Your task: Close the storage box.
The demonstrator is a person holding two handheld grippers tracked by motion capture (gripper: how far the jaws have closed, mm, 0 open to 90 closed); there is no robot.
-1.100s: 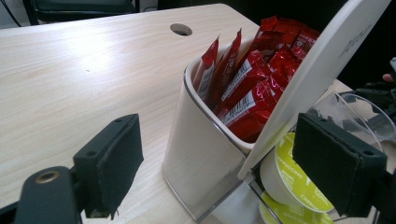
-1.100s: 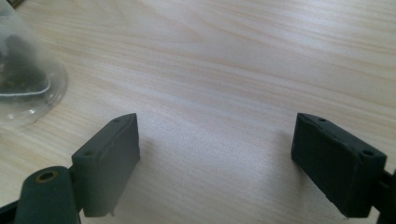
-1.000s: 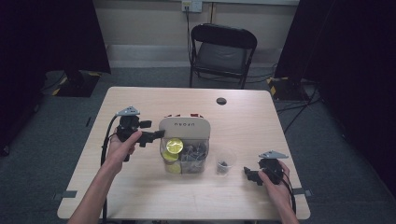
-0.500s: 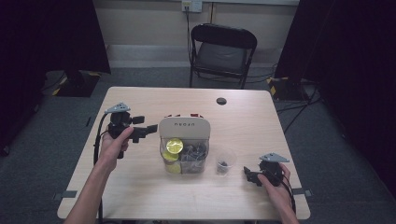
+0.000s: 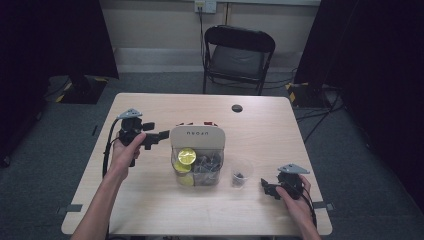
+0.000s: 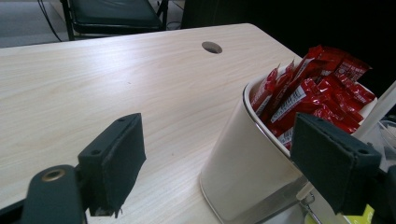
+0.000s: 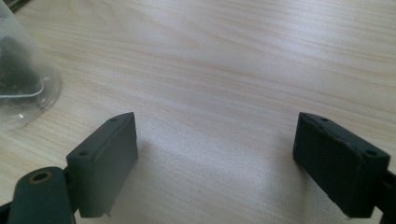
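Observation:
A white caddy point(image 5: 196, 135) stands mid-table. It holds red sachets point(image 6: 322, 88) at the back, yellow-lidded tubs point(image 5: 186, 156) and dark items in its clear front bin. My left gripper point(image 5: 159, 137) hovers just left of the caddy, open and empty, its jaws pointing at it. In the left gripper view its jaws stand wide apart, with the caddy's white wall point(image 6: 243, 172) between them farther off. A small clear cup point(image 5: 241, 174) with dark contents sits right of the caddy. My right gripper point(image 5: 267, 189) rests low near the front right, open and empty, with the cup point(image 7: 21, 74) off to one side.
A round cable hole point(image 5: 237, 108) lies at the table's far side, and a black folding chair point(image 5: 239, 55) stands beyond it. Bare wood point(image 5: 150, 200) spreads in front of the caddy and to its left. Cables trail from both grippers.
My left gripper has drawn back leftward from above the caddy's yellow tubs to beside the caddy. The right gripper has stayed put.

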